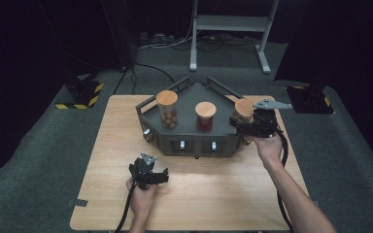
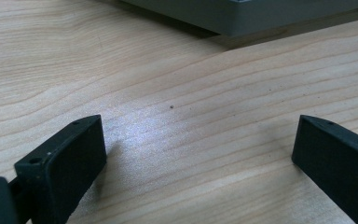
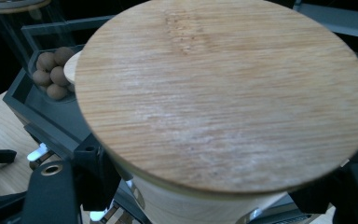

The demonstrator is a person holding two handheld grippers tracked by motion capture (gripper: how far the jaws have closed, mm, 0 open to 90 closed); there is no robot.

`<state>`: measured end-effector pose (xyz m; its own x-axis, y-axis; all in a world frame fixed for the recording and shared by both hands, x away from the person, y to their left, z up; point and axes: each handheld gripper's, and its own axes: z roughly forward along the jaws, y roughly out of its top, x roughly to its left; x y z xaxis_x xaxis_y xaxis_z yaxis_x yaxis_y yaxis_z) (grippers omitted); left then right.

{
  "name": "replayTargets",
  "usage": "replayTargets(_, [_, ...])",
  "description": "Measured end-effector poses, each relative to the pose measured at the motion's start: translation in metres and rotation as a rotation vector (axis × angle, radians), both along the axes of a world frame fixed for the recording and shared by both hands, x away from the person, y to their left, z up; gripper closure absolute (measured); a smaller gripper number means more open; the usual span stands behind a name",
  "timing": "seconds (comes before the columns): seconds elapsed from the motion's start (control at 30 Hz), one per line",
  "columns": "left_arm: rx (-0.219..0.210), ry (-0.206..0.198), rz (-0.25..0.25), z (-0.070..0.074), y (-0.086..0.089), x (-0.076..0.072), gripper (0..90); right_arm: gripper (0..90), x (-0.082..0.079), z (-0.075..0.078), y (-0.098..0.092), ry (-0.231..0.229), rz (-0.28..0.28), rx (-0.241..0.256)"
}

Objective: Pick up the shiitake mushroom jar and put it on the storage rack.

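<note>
A dark grey tray [image 1: 189, 97] stands at the back of the wooden table and carries three jars with round wooden lids. The tall left jar [image 1: 167, 109] holds brown balls, also seen in the right gripper view [image 3: 51, 74]. The middle jar [image 1: 205, 116] has red contents. My right gripper [image 1: 245, 124] is shut on the right jar [image 1: 244, 108] just under its lid [image 3: 223, 93], with one jaw on each side of the glass body. My left gripper [image 1: 161, 175] rests low over bare table in front of the tray, jaws wide open and nothing between them [image 2: 198, 135].
The tray's front wall [image 2: 242, 18] lies just beyond the left gripper and carries small white knobs [image 1: 182, 144]. A metal stand [image 1: 230, 24] and cables sit on the floor behind the table. Bare wood [image 1: 213, 194] stretches across the table's front.
</note>
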<state>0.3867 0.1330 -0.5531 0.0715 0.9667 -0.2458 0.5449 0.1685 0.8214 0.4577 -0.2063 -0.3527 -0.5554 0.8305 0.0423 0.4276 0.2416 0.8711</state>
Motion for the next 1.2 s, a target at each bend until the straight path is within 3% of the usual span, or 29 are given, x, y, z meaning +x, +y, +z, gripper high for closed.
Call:
replayTargets(0.37, [0.000, 0.000, 0.000, 0.000, 0.000, 0.000, 2.7, 25.1, 0.008, 0.002, 0.004, 0.002, -0.007, -0.015])
replayTargets(1.2, [-0.001, 0.000, 0.000, 0.000, 0.000, 0.000, 2.7, 25.1, 0.024, -0.009, 0.010, 0.051, -0.041, -0.045])
